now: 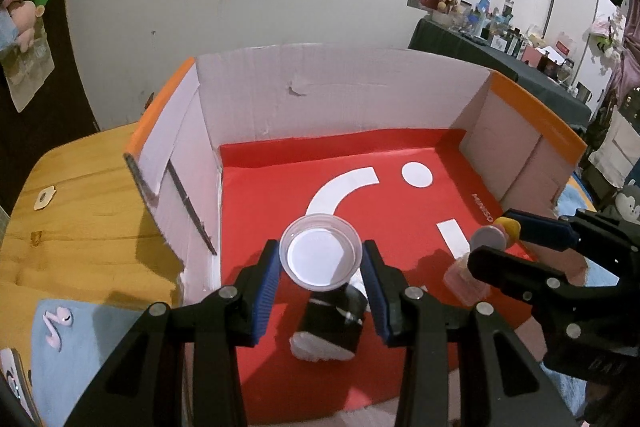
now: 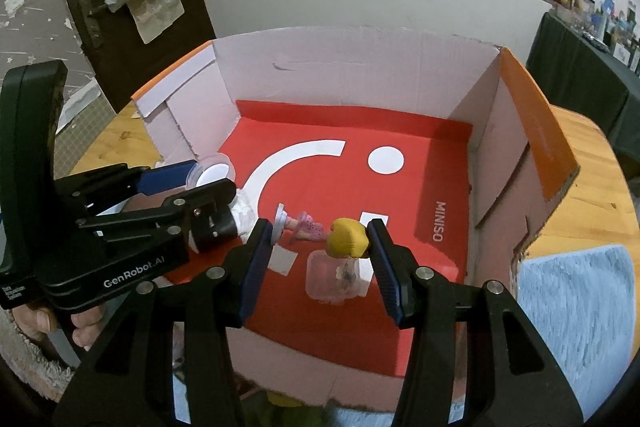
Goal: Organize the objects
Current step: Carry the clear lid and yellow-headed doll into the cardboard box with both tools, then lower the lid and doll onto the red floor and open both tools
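Two grippers are hanging over one open cardboard box (image 1: 344, 95), and I am watching both through their own cameras. The left gripper (image 1: 320, 273) is clamping a dark figurine (image 1: 334, 323) between its ribbed blue pads (image 1: 266, 291); the figurine is topped by a round clear plastic disc (image 1: 319, 254) with a white centre, and its pale, bumpy base is hanging just above the box's glossy red liner (image 1: 400, 211). The right gripper (image 2: 318, 267) is closed on a doll figure (image 2: 347, 238) with a smooth, rounded yellow head, its pink clogs (image 2: 310, 227) and a flat round stand sticking out to the left, and a translucent boxy skirt below. Both toys are sitting inside the box, over the red floor with its white arc, dot and bar.

The box walls are plain matt white corrugated card with orange outer faces. It is standing on a warm, grainy wooden worktop (image 1: 80, 211).

The left camera is showing me a fuzzy light-blue mat (image 1: 92, 339) with pink earbuds, and the right gripper only side-on, so the doll is mostly hidden there. The right camera is giving me the doll plainly, the printed lettering on the left gripper's black body, and the fingers (image 2: 86, 331) of the hand holding it. It is also showing a dark door (image 2: 132, 7) hung with plush toys, and a second patch of shaggy blue mat at right.
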